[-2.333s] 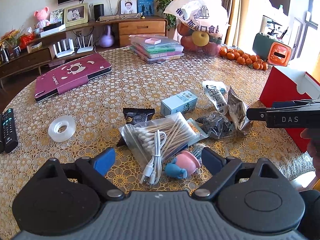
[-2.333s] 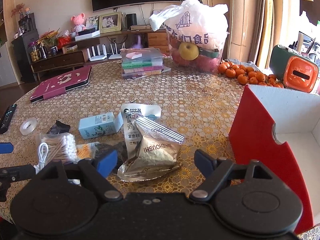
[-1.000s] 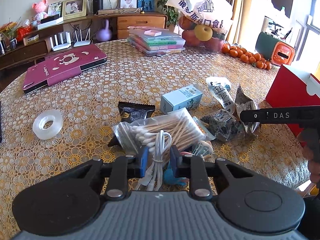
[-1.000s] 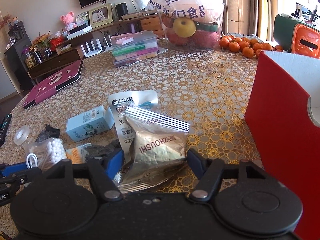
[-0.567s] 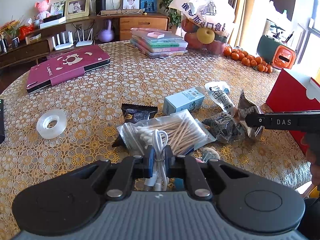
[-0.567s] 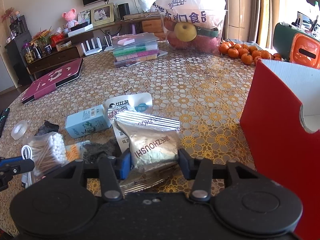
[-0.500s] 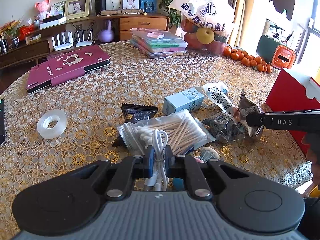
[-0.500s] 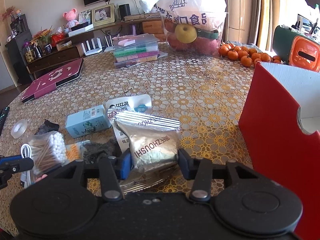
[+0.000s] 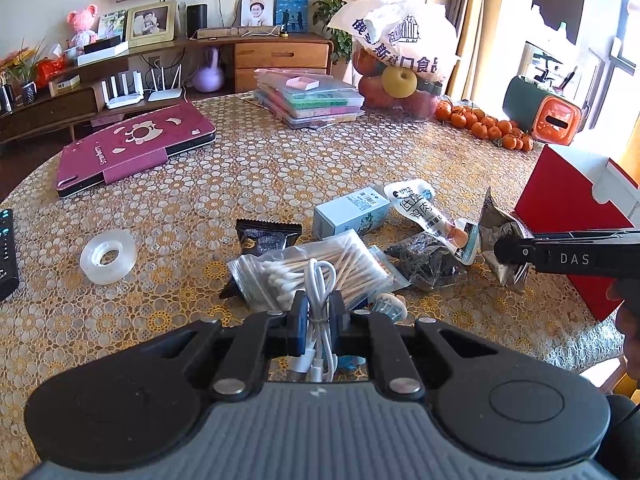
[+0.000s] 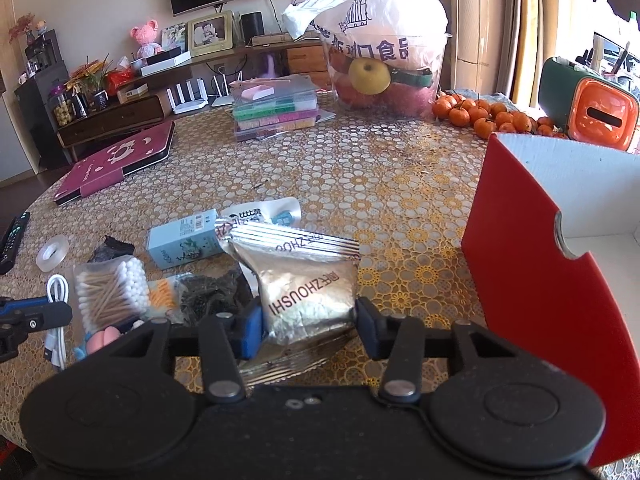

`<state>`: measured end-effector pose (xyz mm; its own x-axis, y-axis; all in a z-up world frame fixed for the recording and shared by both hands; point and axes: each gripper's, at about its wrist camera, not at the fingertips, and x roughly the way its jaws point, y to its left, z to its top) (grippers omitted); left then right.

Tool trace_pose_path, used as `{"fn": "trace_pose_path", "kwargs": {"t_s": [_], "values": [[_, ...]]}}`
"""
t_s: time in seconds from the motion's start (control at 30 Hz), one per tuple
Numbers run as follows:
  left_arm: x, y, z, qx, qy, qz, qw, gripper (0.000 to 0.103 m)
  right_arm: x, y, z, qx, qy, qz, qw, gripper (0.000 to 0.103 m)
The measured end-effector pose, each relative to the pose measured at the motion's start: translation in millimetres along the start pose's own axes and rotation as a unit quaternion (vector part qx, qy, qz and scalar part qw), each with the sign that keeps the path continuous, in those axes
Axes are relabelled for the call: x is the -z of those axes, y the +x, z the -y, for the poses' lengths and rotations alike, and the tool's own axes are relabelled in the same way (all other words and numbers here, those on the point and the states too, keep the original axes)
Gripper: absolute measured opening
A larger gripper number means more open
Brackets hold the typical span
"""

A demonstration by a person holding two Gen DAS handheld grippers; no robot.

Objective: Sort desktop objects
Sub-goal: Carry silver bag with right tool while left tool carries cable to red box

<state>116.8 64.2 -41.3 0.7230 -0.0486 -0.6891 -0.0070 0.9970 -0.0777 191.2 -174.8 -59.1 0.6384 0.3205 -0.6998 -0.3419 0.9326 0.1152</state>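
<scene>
Sorting barely begun. Left hand-held gripper (image 9: 318,314) clamped on white cable (image 9: 319,280) atop the swab bag (image 9: 320,264); right hand-held gripper (image 10: 308,330) clamped on foil snack packet (image 10: 304,280). Red box (image 10: 560,300) apparently empty; clutter remains on desk (image 9: 260,168).

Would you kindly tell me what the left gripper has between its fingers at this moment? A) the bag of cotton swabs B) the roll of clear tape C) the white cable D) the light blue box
C: the left gripper is shut on the coiled white cable, whose strands run between the blue pads, while the bag of cotton swabs lies on the table beyond them.
</scene>
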Motion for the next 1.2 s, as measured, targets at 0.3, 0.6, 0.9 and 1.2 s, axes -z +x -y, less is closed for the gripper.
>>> {"fn": "trace_pose_path", "kwargs": {"t_s": [0.3,0.6,0.9,1.2], "values": [[-1,-17,12,0.004,0.008,0.006,0.9999,0.010,2,-29,-2,-0.011,0.000,0.010,1.000,0.046],[-3,-37,31,0.021,0.023,0.011,0.9994,0.010,3,-66,-2,-0.021,0.003,0.029,0.999,0.046],[-12,-50,60,0.047,0.046,0.020,0.9976,0.010,-2,-109,9,-0.012,0.000,0.058,0.998,0.046],[-26,-52,102,0.078,0.083,0.026,0.9932,0.010,-6,-141,29,0.003,0.002,0.073,0.997,0.046]]}}
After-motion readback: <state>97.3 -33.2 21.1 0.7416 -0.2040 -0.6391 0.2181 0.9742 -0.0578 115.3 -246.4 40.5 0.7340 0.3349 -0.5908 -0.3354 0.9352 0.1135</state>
